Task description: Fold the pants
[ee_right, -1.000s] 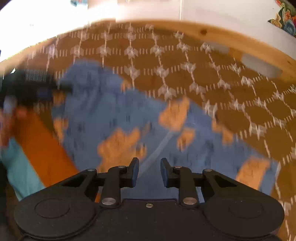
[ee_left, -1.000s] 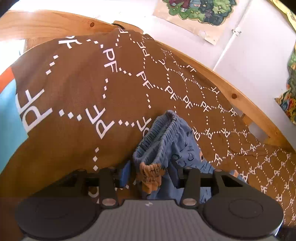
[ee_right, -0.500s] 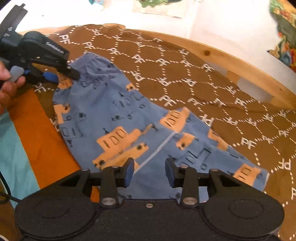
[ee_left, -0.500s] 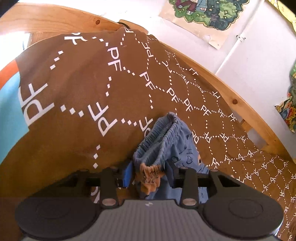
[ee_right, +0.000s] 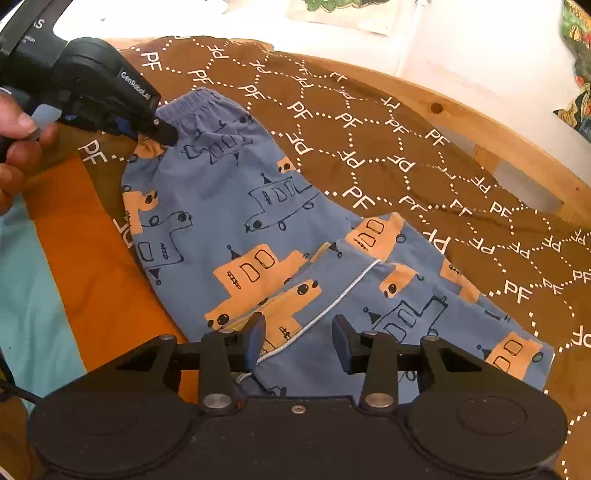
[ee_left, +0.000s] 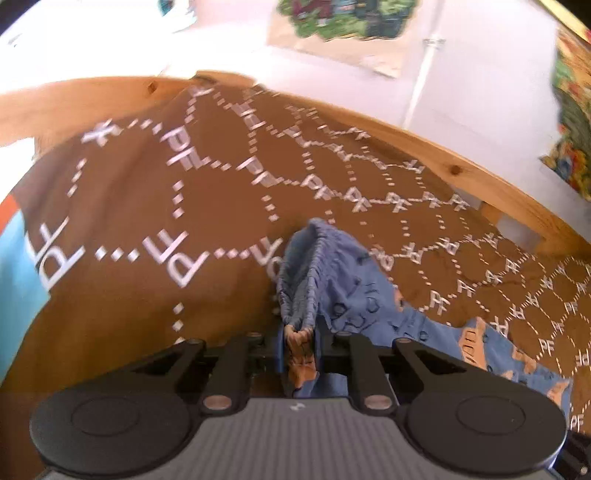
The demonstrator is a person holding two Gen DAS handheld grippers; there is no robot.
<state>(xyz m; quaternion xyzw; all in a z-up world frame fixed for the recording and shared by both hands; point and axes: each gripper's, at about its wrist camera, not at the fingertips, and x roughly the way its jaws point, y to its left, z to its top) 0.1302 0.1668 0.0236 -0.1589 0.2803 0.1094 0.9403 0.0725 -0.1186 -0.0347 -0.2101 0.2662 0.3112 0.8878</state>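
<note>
A home bedroom, likely a child's: a bed with a pine frame [ee_right: 461, 122] and a brown PF-print cover [ee_left: 147, 192], small truck-print pants [ee_right: 258, 221] on it, colourful posters [ee_left: 343, 26] on white walls.

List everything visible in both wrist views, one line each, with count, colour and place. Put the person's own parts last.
Blue cotton pants with orange vehicle prints: one, blue and orange, lying on the bedspread, gathered waistband at the far left.
Brown bedspread with white PF lettering: one, brown, under the pants; an orange and turquoise panel at its left edge.
Wooden bed frame rail: one, light pine, curving behind the bedspread.
Paper pictures on the wall: at least two, green and multicoloured, on the white wall; blurred.
White pipe: one, running up the wall.
Left tongs: black, having just been closing, clamped on the waistband.
Right tongs: black, having just been opening, open over the pant legs.
Hand: one, holding the left tongs.
</note>
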